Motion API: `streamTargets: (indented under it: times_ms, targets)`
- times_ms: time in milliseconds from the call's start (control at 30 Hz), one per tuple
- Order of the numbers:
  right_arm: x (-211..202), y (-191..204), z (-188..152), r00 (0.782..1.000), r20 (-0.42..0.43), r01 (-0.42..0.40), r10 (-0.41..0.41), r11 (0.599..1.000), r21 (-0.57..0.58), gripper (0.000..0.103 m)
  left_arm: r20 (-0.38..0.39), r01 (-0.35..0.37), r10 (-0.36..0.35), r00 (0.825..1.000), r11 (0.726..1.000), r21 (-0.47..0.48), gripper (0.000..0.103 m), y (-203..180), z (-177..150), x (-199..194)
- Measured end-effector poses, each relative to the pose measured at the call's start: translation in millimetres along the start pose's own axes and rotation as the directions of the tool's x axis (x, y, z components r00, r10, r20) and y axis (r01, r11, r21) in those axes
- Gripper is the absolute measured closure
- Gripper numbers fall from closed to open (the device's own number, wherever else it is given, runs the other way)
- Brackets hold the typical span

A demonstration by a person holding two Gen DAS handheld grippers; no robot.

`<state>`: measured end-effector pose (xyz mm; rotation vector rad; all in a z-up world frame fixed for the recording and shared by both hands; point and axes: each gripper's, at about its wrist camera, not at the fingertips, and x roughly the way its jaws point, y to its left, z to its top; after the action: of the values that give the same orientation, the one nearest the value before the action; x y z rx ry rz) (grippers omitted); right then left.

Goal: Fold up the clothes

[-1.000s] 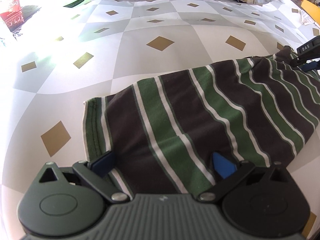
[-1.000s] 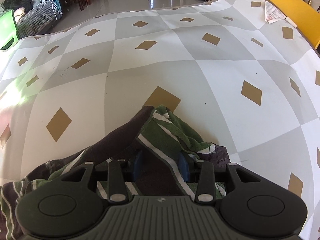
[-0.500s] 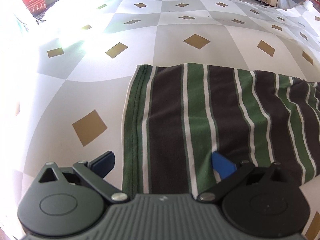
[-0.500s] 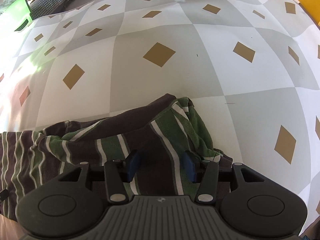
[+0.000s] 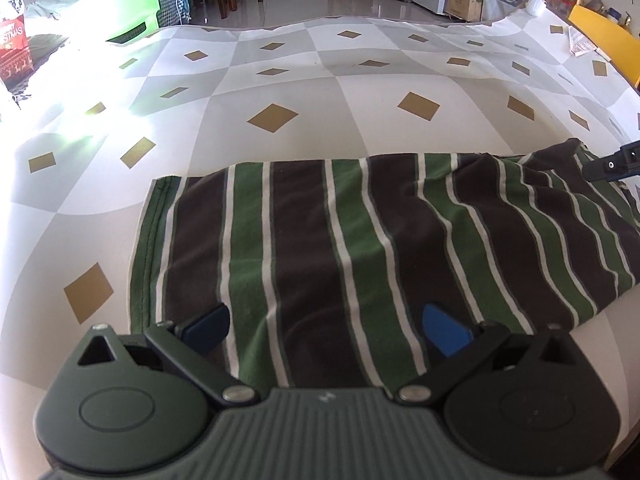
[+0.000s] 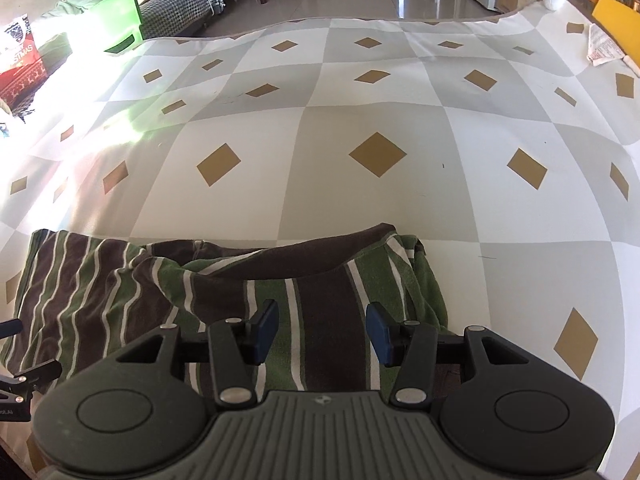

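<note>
One shirt (image 5: 360, 240) on the bench (image 5: 280, 92), brown with green and white stripes, lying flat across the near part of the checked cloth. Two tongs, one per hand. Left tongs (image 5: 326, 326) spread wide, tilted steeply down over the shirt's hemmed end; blue pads (image 5: 442, 330) sit above the fabric on either side of a green stripe, nothing pinched. Right tongs (image 6: 322, 334) part-spread, jaws have just been opening; shirt lies under and between the pads (image 6: 378, 332), but the pads aren't pressing on it. Right tongs also point steeply down, over the bunched collar end of the shirt, where the fabric is rumpled and folded on itself. From the left wrist view the hem edge runs on the left, stripes run away from me, and a bit of the right tongs pokes in at the far right edge by the shirt's corner. From the right wrist view part of the left tongs shows at the lower left edge. Off the shirt: one green chair (image 6: 116, 20) past the far left corner, one red box (image 5: 14, 48) at the left edge, one yellow chair (image 5: 604, 40) at far right, one folded paper (image 6: 604, 48) near the far right of the bench.
</note>
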<state>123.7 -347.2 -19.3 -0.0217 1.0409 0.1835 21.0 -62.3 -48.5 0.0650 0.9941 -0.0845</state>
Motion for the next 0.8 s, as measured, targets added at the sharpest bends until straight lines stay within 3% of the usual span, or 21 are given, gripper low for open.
streamTargets:
  times_ms: [400, 800]
  targets:
    - [7, -30, 4, 0.998, 0.049, 0.048, -0.042, 0.992, -0.118, 0.056, -0.023, 0.007, -0.008, 1.000, 1.000, -0.030, 0.000, -7, 5, 22]
    - [34, -17, 9, 0.995, 0.053, 0.090, -0.081, 0.977, -0.193, 0.056, -0.034, -0.010, 0.010, 0.999, 1.000, 0.001, 0.000, -12, 3, 28]
